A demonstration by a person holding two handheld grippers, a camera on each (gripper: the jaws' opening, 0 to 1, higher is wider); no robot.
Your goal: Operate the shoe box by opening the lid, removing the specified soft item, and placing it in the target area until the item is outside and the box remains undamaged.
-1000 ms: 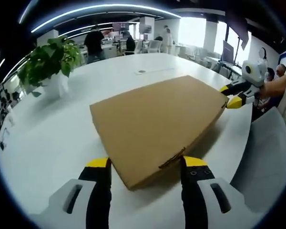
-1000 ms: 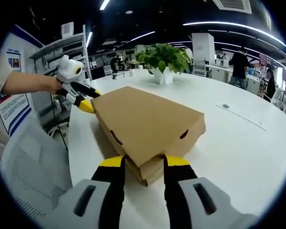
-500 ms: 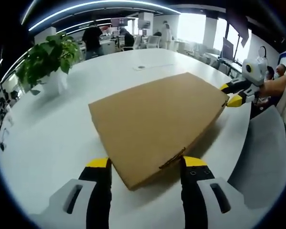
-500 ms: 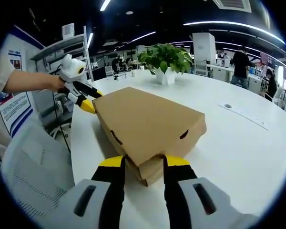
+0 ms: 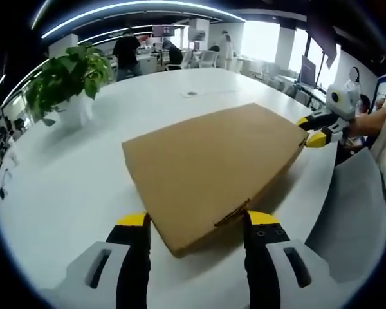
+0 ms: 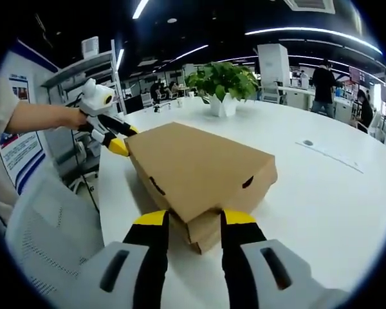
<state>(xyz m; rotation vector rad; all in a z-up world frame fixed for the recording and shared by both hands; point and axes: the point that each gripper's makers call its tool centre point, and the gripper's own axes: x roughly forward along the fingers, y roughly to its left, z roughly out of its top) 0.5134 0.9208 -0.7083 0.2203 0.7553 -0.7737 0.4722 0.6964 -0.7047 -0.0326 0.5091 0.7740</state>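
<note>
A flat brown cardboard shoe box (image 5: 209, 168) lies on the white table (image 5: 83, 193) with its lid down. In the left gripper view its near corner sits between my left gripper's (image 5: 198, 222) widely spread jaws, so that gripper is open. The right gripper (image 5: 311, 131) shows at the box's far right corner. In the right gripper view the shoe box (image 6: 193, 167) points a corner at me, the lid overhanging the base. My right gripper (image 6: 196, 220) has its jaws pressed against both sides of that corner. The left gripper (image 6: 114, 140), held by a hand, touches the far left corner.
A potted green plant (image 5: 67, 80) stands on the table at the left, also the plant (image 6: 224, 80) at the back. A grey mesh chair (image 6: 48, 238) stands by the table edge. A small round port (image 6: 307, 143) is set in the tabletop. People stand far off.
</note>
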